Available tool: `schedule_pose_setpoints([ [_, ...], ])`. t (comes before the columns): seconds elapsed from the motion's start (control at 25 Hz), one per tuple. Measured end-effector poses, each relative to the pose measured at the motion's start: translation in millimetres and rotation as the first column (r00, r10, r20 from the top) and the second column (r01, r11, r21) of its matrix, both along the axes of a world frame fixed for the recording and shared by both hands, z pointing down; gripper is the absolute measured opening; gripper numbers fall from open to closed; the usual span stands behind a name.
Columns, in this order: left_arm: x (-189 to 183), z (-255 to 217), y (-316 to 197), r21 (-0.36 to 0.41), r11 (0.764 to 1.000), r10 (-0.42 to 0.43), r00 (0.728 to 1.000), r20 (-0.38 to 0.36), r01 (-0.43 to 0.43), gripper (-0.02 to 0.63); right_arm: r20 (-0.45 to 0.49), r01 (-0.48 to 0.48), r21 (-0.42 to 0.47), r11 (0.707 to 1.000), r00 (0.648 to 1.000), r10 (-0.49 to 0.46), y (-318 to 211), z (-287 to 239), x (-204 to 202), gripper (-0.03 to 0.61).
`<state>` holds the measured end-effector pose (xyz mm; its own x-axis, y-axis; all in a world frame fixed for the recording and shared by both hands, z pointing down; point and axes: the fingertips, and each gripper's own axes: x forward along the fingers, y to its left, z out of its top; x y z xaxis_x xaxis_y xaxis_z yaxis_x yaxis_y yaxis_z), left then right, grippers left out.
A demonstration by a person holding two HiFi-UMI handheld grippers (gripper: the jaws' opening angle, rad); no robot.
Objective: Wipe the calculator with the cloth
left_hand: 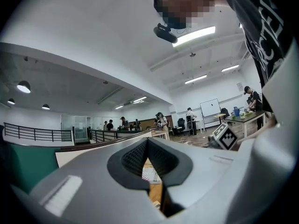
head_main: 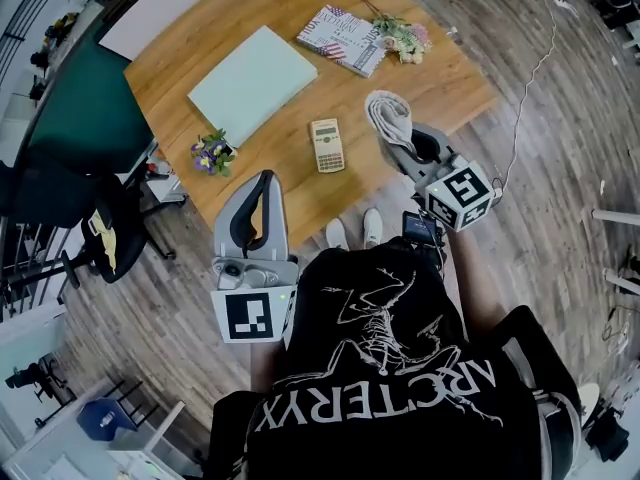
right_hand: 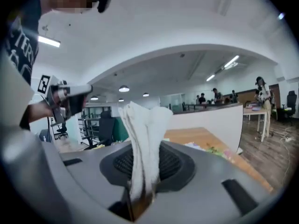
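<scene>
I judge this the approach step. The wiping has not begun. My right claw (head_main: 402, 138) is clamped on the cloth (head_main: 388, 116), which stands up bunched out of the jaws and hangs over the near right part of the surface (head_main: 250, 8). It is just beside the calculator (head_main: 327, 145) but not touching it. My left claw (head_main: 264, 180) has its jaws together with nothing in them. It is held off the near edge, apart from the calculator.

The calculator lies flat near the near edge, between a small flower bunch (head_main: 212, 154) and the cloth. Its long axis runs away from me, nearly square to that edge. The display end seems to be the far one, though it is small to read.

Next I would tip the right claw so the cloth faces down, bring it left over the calculator, and stroke along that long axis. The left claw may need to steady the case.
</scene>
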<state>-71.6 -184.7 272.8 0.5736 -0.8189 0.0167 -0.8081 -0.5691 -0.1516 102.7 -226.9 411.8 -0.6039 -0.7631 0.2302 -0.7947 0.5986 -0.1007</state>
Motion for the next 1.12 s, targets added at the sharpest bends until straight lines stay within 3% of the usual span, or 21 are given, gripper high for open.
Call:
schedule_pose_setpoints([
  [0.24,16,-1,-2,-0.012,0.999,0.050,0.999,-0.005,-0.050,0.008,0.033,-0.055,0.250,0.967,0.998,0.049,29,-113,21,0.095],
  [0.4,17,0,-4,-0.016,0.998,0.056,0.998,0.004,-0.056,0.008,-0.019,-0.049,0.366,0.929,0.998,0.060,38,-153,10,0.095],
  [0.92,15,-7,-13,-0.004,0.999,0.052,0.999,-0.001,-0.052,0.008,0.032,-0.008,0.429,0.904,0.999,-0.007,27,-173,-4,0.095],
  [1.12,14,-9,-12,0.006,0.998,0.058,0.998,0.011,-0.058,0.008,-0.046,0.015,0.436,0.900,0.999,0.006,29,-166,-6,0.095],
])
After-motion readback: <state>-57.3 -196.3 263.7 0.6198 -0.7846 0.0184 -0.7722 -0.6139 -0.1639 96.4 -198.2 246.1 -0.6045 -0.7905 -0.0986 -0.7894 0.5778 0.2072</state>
